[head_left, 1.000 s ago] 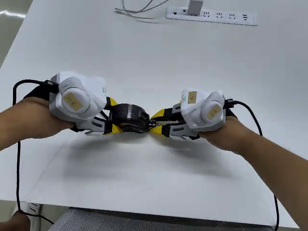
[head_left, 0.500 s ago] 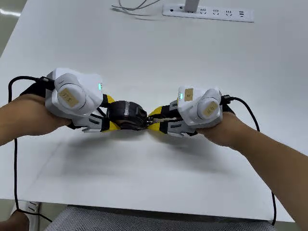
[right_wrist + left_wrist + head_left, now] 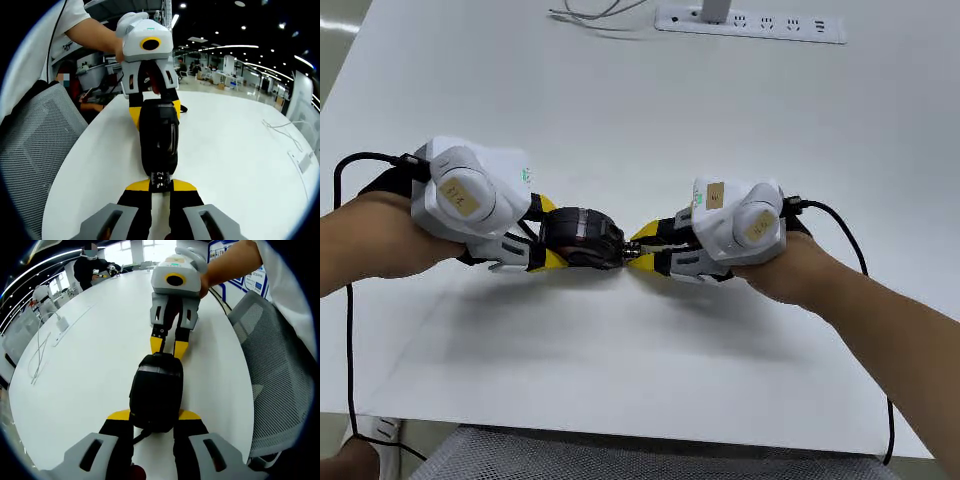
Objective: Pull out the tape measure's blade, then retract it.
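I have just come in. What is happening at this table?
A person works at a white table with a gripper in each hand. The left gripper is clamped on the body of a black tape measure. The right gripper faces it and pinches the blade tip right at the mouth of the case. Almost no blade is out at this moment.

No legible text.
- Tan sticker (image 3: 455, 197), on the back of the left claw (image 3: 554, 234): handwriting, too small to read.
- Tan top sticker (image 3: 714, 196) and tan rear sticker (image 3: 757, 228), behind the right claw (image 3: 642, 248): handwriting, unreadable.
- Blade tip (image 3: 159, 178), between the right claw's jaws: small white marks, unreadable.
- Blue wall signs (image 3: 260, 275), far beyond the left claw: blurred.
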{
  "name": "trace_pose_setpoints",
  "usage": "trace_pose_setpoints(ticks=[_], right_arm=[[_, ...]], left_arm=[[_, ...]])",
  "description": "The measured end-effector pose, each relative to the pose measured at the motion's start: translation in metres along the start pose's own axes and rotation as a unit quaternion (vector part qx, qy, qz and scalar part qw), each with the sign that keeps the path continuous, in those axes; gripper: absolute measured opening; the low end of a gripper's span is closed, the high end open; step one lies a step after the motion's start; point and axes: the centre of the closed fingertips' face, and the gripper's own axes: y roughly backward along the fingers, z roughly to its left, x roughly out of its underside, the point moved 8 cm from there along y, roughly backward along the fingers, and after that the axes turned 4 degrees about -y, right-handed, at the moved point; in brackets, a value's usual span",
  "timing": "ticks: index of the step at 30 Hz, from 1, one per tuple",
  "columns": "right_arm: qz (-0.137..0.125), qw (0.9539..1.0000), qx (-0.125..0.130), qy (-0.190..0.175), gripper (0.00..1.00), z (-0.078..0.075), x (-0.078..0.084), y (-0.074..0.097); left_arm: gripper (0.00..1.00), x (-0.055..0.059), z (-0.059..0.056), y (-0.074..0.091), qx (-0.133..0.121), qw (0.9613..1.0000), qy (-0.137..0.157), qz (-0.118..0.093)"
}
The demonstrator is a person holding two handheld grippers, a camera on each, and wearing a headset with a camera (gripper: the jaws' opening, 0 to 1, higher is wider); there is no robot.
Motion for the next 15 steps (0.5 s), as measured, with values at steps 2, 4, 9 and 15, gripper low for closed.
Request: trace_pose_setpoints(ticks=[2, 4, 9, 15], right_arm=[[0.001, 1.0, 0.0, -0.001, 0.08, -0.0002, 0.0006, 0.001], [0.0, 1.0, 0.002, -0.009, 0.08, -0.0004, 0.0008, 0.003], [-0.001, 0.9997, 0.003, -0.023, 0.09, 0.0005, 0.0038, 0.008], [0.0, 0.9996, 0.005, -0.028, 0.09, 0.002, 0.0068, 0.0094]], left_arm=[[0.25, -0.0002, 0.0, -0.0002, 0.0, 1.0, 0.0, 0.0], [0.25, -0.0001, 0.0003, -0.0001, 0.001, 1.0, 0.0, 0.0], [0.25, 0.0001, 0.0002, 0.0002, 0.004, 1.0, -0.003, 0.003], [0.25, -0.0011, 0.0004, -0.0004, 0.007, 0.9999, -0.008, 0.004]])
